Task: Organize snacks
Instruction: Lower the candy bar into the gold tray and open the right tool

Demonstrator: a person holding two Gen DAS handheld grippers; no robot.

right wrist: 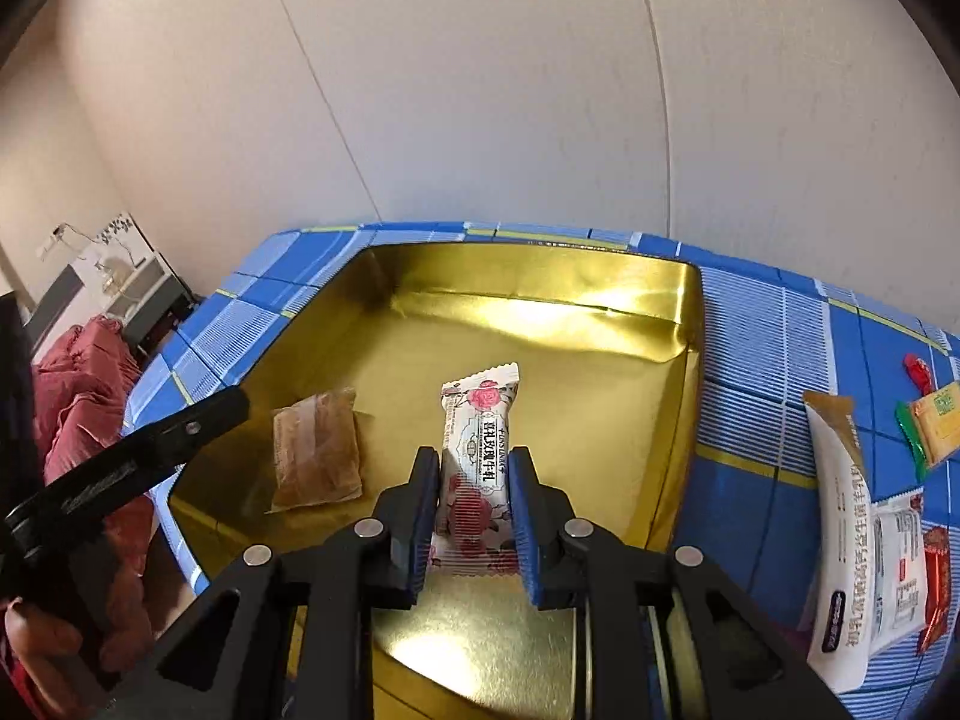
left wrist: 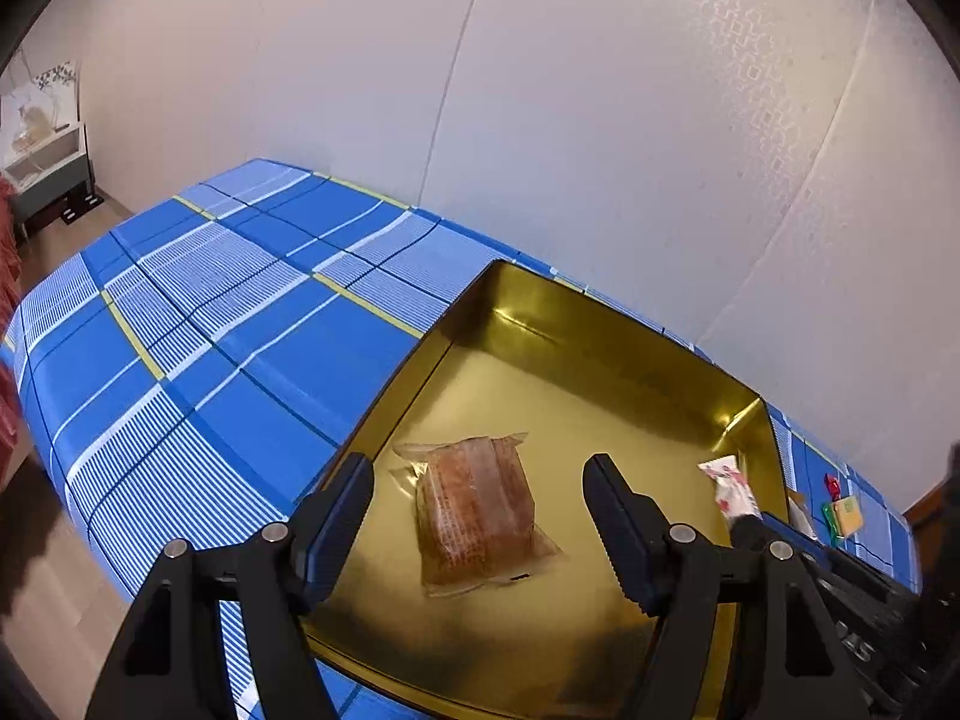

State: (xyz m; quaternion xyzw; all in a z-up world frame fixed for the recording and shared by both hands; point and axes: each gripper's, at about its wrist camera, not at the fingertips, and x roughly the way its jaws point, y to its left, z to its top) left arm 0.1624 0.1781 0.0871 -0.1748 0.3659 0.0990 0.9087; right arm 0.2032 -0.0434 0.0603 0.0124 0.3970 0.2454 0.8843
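A: What's in the gold tin (right wrist: 684, 360) right now?

B: One clear-wrapped brown cake (right wrist: 315, 450), lying flat on the tin's floor toward its left side. The tin is wide, shallow and square, and sits on the bench (right wrist: 762, 360) with the blue checked cloth, close to the wall.

A: And the rose-print candy bar (right wrist: 477, 438)?

B: It's over the tin, to the right of the brown cake and apart from it. The right gripper (right wrist: 474, 516) has its blue pads pressed against the bar's two long sides, with the jaws drawn in narrow, and the far end of the wrapper sticks out past the fingertips. I can't tell whether the bar touches the tin's floor.

A: The other gripper?

B: The left gripper (left wrist: 480, 516) hovers over the near left part of the tin with its jaws standing wide and nothing between the pads; in its own view the brown cake lies below the gap.

A: Anything outside the tin?

B: Yes, on the cloth to the right: a long white pouch (right wrist: 840, 546), a yellow-and-green packet (right wrist: 933, 426), a small red candy (right wrist: 918, 372) and a red packet (right wrist: 936, 582) at the edge
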